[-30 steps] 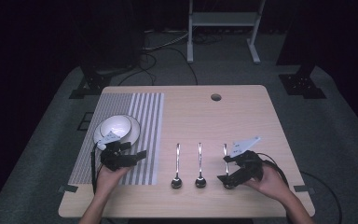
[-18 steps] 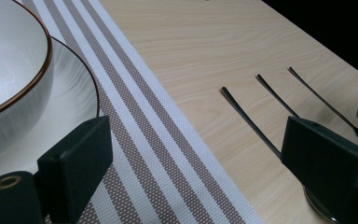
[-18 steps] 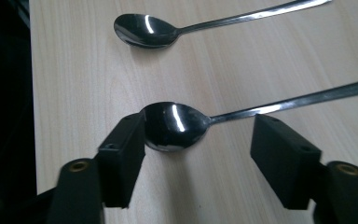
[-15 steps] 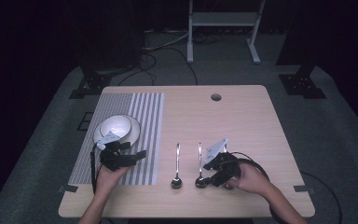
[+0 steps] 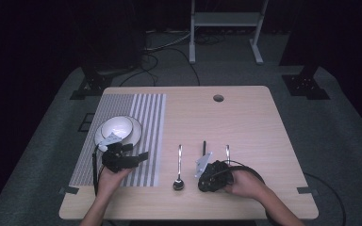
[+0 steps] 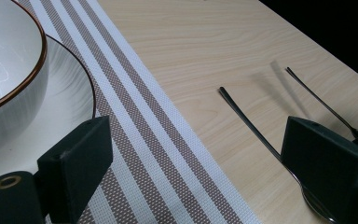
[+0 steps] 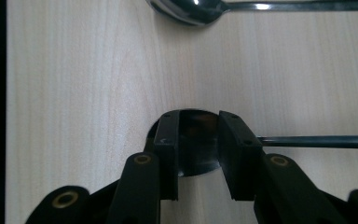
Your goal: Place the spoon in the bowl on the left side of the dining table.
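Note:
Three metal spoons lie side by side on the wooden table (image 5: 245, 117), handles pointing away from me. My right gripper (image 5: 203, 180) sits low over the bowl of the middle spoon (image 5: 204, 149). In the right gripper view the dark middle spoon's bowl (image 7: 198, 135) lies between the narrowed jaws of my right gripper (image 7: 198, 140), and its rim shows past the left jaw, so no grip is visible. The left spoon (image 5: 179, 169) lies free. My left gripper (image 5: 139, 157) hovers wide open over the striped placemat (image 5: 141, 117); between its jaws my left gripper (image 6: 200, 172) holds nothing.
A white bowl (image 5: 117, 127) stands on a plate (image 6: 70, 102) on the placemat, just beyond my left gripper. The right spoon (image 5: 227, 151) lies beside my right hand. A round cable hole (image 5: 218, 98) is at the table's far side.
My right gripper has slid left, from the right spoon to the middle spoon's bowl. The left gripper has stayed where it was.

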Motion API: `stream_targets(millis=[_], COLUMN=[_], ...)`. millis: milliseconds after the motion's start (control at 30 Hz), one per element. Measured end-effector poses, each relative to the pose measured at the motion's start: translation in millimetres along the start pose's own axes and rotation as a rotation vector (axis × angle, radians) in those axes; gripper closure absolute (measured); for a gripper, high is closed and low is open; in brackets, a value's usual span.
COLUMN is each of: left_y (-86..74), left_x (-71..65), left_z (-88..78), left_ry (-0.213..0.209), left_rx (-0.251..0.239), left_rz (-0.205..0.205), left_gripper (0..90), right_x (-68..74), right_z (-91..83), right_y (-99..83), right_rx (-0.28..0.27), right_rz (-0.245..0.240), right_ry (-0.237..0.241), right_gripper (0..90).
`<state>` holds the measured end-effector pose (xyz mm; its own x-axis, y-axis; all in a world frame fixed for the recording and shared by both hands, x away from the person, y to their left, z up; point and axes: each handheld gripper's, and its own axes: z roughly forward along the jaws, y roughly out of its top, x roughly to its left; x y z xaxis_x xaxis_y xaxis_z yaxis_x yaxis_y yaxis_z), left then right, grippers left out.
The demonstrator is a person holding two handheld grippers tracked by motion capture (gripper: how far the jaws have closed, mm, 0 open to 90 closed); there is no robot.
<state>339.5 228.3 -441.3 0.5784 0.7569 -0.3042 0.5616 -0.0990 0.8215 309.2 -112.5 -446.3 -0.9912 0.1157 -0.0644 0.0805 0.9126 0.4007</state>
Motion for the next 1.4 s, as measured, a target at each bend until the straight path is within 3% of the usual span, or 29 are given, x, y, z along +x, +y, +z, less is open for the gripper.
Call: stream_targets(millis=[267,500,900,1400], left_y=[0.2,5.6,23.3,38.8], left_x=[-2.2,-13.7,-50.3,-73.6], left_z=[2.3,9.2,55.0,96.2], left_ry=[-0.008,-0.056,-0.149,-0.190], left_rx=[0.005,0.010,0.096,0.137], left_rz=[0.003,-0.006,0.041,0.054], left_gripper=[8.2,8.2,8.6,8.6], right_x=[3.6,3.3,3.1,2.9], right_z=[1.0,0.7,0.8,0.8], right_y=[-2.9,-6.2,-7.1,-7.6], right_rx=[-0.027,-0.049,-0.057,-0.060], right_rz=[0.016,0.023,0.009,0.009], right_ry=[-0.031,-0.034,-0.036,-0.033], right_gripper=[67.4,67.0,66.9,66.6])
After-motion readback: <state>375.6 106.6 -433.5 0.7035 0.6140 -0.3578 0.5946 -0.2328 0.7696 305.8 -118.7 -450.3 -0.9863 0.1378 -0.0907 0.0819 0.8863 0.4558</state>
